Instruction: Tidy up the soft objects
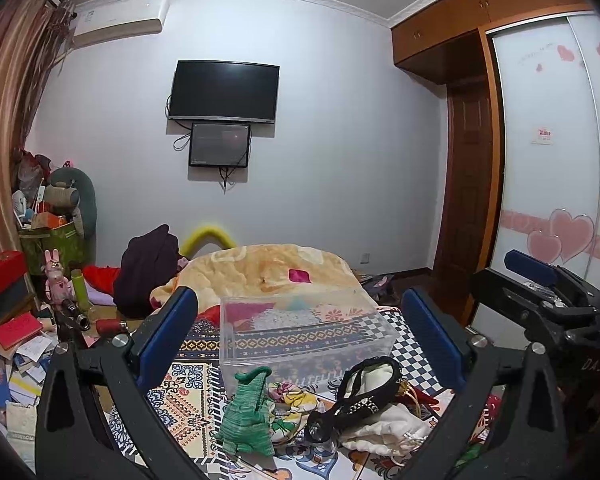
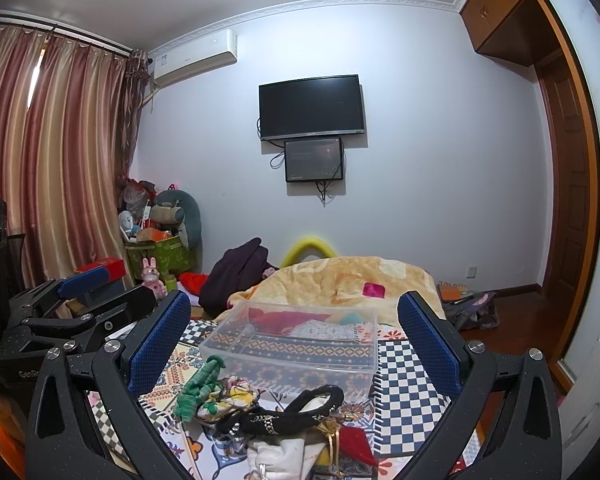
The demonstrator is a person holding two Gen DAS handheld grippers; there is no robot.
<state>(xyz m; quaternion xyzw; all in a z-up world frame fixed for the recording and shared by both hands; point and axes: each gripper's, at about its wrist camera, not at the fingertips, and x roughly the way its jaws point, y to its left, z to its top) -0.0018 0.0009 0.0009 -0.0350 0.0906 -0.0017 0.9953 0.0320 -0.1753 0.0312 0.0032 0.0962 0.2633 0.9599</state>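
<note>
Soft objects heaped on the patterned bedspread (image 1: 196,400) just before the clear plastic box (image 1: 304,336): green knitted piece (image 1: 246,416), black pouch (image 1: 360,396), white drawstring bag (image 1: 388,428). Box apparently empty; sorting seemingly not begun. Left gripper (image 1: 300,340) and right gripper (image 2: 296,340) spread apart, holding nothing, above the heap.

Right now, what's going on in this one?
A person holds two handheld grippers over a bed with a patterned cover. Both the left gripper and the right gripper are open and hold nothing. In front of them sits a clear plastic bin, which looks empty. Nearer the cameras lies a pile of soft items: a green knitted pouch, a black pouch with gold trim and a white drawstring bag. None are in the bin yet.
</note>
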